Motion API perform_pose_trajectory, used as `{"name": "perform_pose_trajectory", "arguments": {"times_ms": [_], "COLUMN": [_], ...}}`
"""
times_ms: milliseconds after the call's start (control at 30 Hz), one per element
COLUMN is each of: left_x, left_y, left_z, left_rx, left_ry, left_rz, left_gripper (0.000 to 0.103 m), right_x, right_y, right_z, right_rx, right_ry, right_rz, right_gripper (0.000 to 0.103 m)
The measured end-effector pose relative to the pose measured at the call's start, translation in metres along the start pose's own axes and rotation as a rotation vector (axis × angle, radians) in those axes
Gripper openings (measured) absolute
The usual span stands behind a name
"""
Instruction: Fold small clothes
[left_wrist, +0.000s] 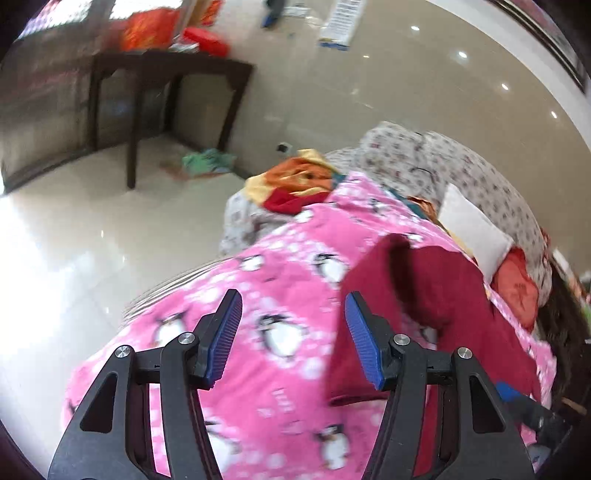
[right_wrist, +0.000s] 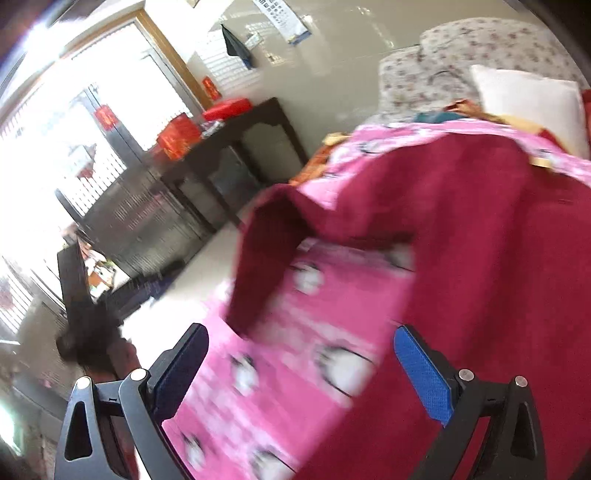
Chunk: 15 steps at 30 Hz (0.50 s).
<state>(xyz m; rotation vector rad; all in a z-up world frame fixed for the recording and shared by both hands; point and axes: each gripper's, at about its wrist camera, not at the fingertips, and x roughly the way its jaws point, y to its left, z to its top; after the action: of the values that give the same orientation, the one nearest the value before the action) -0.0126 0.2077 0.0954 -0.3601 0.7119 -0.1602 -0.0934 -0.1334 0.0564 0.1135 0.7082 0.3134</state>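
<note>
Two hand-held grippers, one per view, both spread wide with nothing between the blue pads. Left hand-held gripper (left_wrist: 293, 306) hovers over the pink penguin blanket (left_wrist: 258, 295); right hand-held gripper (right_wrist: 301, 345) hovers over the same blanket (right_wrist: 295, 332), views blurred.

One task garment: a dark red garment (left_wrist: 436, 295) lying spread on the blanket. In the left view it sits just right of and beyond the right-side finger, its near edge beside that pad; cannot tell if it touches. In the right view the dark red garment (right_wrist: 480, 258) fills the right half, passing behind the right-side finger, with one flap (right_wrist: 266, 258) hanging or lifted toward the left, pink blanket showing under it. Neither tool grips it.

Further out on the bed: one white pillow (left_wrist: 472, 229), one red cushion (left_wrist: 517, 288) beside it, one floral quilt (left_wrist: 424, 158) bunched at the far end, one pile of orange, yellow and red clothes (left_wrist: 295, 184) left of the quilt.

Floor beyond: glossy tile floor (left_wrist: 92, 240), one green cloth heap (left_wrist: 207, 162) lying on it near the bench leg.

Farthest: one dark wooden bench (left_wrist: 173, 74) against the wall, carrying two red boxes (right_wrist: 177, 138) side by side. One wall chart (left_wrist: 343, 22) hangs above.
</note>
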Motion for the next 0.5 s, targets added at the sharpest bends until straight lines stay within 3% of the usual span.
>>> {"name": "perform_pose_trajectory", "arguments": {"times_ms": [33,167,200,233,267,300,333,400,500], "left_x": [-0.001,-0.006,-0.007,-0.008,-0.006,-0.005,-0.006,-0.008,-0.01], "left_y": [0.009,0.034,0.038,0.045,0.045,0.047,0.048,0.046,0.035], "left_z": [-0.001,-0.008,-0.008,-0.009,-0.008,-0.008,-0.008,-0.007,-0.006], "left_rx": [-0.012,-0.027,-0.035,-0.049,-0.058,-0.064,-0.066,-0.059,-0.035], "left_ry": [0.005,0.01,0.01,0.008,0.01,0.014,0.02,0.018,0.008], "left_rz": [0.002,0.022,0.023,0.024,0.025,0.023,0.017,0.01,-0.005], "left_gripper": [0.058,0.058,0.058,0.058,0.058,0.058,0.058,0.058,0.058], "right_x": [0.015,0.098,0.115,0.134,0.143,0.154,0.16,0.155,0.109], "right_y": [0.009,0.026,0.024,0.023,0.021,0.019,0.018,0.018,0.018], "right_z": [0.004,0.007,0.006,0.009,0.01,0.012,0.015,0.027,0.057], "right_rx": [0.001,0.091,0.128,0.172,0.191,0.207,0.217,0.247,0.258], "right_ry": [0.01,0.182,0.206,0.22,0.225,0.234,0.238,0.204,0.07], "right_rz": [0.017,0.077,0.115,0.158,0.18,0.205,0.225,0.351,0.542], "right_gripper": [0.101,0.098,0.084,0.061,0.049,0.03,0.019,0.013,0.013]}}
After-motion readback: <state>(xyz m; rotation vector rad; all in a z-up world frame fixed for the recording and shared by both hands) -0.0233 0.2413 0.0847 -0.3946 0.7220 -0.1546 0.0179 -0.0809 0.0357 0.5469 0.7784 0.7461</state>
